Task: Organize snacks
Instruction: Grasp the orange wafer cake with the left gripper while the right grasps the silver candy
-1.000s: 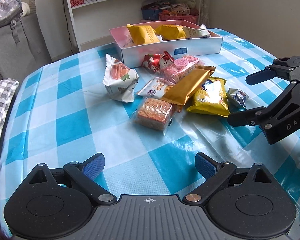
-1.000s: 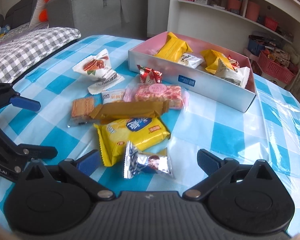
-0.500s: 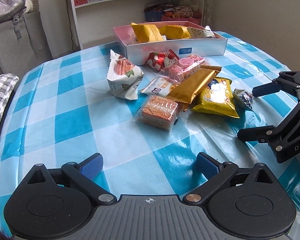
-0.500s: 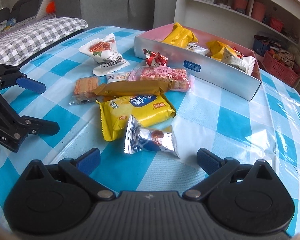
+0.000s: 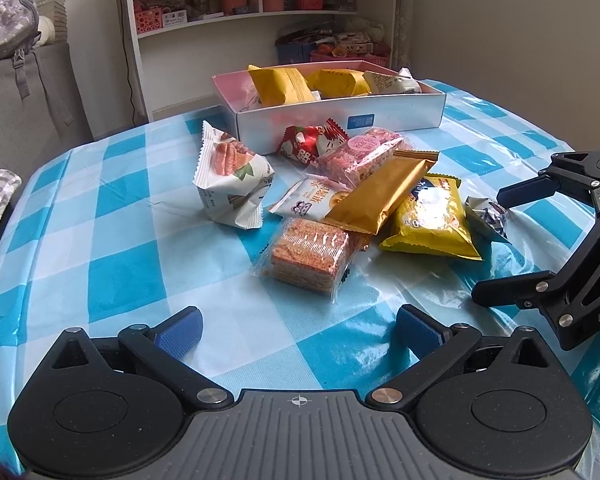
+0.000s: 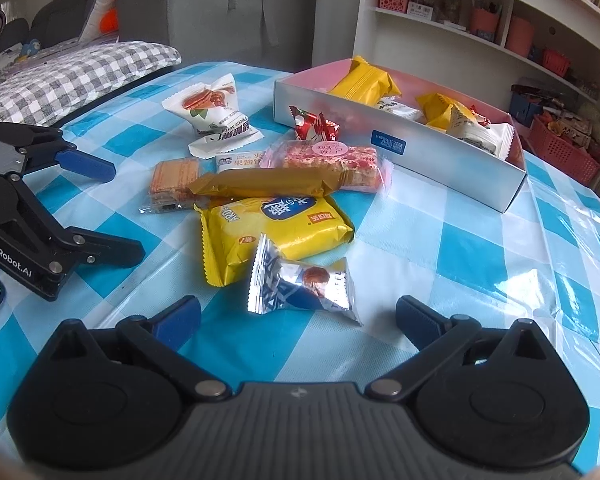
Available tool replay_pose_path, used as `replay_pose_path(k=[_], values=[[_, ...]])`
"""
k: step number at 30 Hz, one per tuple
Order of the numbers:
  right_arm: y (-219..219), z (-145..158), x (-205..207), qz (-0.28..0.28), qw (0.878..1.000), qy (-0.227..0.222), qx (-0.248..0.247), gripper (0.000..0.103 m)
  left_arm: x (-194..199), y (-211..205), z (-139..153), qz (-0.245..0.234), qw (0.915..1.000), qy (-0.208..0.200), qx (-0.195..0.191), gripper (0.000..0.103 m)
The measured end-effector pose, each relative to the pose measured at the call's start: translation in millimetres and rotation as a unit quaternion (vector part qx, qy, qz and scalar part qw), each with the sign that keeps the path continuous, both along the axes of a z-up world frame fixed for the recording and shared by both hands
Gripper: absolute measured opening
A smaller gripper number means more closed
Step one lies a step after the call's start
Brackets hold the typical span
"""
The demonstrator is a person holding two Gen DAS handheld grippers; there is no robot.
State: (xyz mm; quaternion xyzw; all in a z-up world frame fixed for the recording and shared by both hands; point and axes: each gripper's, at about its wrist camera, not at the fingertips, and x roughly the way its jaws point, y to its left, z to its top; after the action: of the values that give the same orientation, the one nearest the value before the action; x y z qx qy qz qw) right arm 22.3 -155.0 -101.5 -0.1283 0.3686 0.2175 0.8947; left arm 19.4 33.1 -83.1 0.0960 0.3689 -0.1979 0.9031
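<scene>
Silver snack packet just ahead of right hand-held gripper, jaws spread

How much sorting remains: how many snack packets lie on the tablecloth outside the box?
8: white pecan packet, red packet by the box, pink bar, small white packet, gold bar, orange wafers, yellow packet, silver packet nearest the right gripper. More may hide underneath.

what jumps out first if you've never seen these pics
A heap of bright snack packets sits mid-table on the blue checked tablecloth, with the gold bar lying across a yellow packet. Behind it stands the white box, already holding some yellow packs. The silver candy lies just ahead of the open right claw.
</scene>
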Motion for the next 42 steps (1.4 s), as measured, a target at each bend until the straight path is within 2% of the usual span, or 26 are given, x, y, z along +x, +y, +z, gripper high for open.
replay_pose_path(k=[6,19,22,33,36,42], values=[[-0.2,1.0,4.0,0.004,1.000,0.001,-0.002,0.101,14.5,-9.4,-0.6,-0.005,1.0000,-0.002,-0.003,0.102],[-3.3,9.4,11.4,0.005,1.000,0.002,0.009,0.072,27.5,-19.5,2.6,-0.035,0.9994,-0.007,-0.005,0.087],[-4.4,10.3,11.6,0.004,1.000,0.001,0.011,0.066,28.2,-19.0,3.5,-0.034,0.9994,-0.008,-0.006,0.081],[-10.2,15.6,15.0,-0.001,1.000,0.010,0.020,0.042,27.4,-18.4,9.3,-0.027,0.9996,-0.003,-0.004,0.044],[-11.9,17.5,16.5,-0.005,1.000,0.016,0.022,0.038,25.5,-19.9,10.7,-0.028,0.9996,0.000,0.000,0.040],[-13.1,19.7,16.4,-0.009,1.000,0.018,0.018,0.037,21.9,-19.7,14.4,-0.021,0.9998,0.005,0.004,0.039]])
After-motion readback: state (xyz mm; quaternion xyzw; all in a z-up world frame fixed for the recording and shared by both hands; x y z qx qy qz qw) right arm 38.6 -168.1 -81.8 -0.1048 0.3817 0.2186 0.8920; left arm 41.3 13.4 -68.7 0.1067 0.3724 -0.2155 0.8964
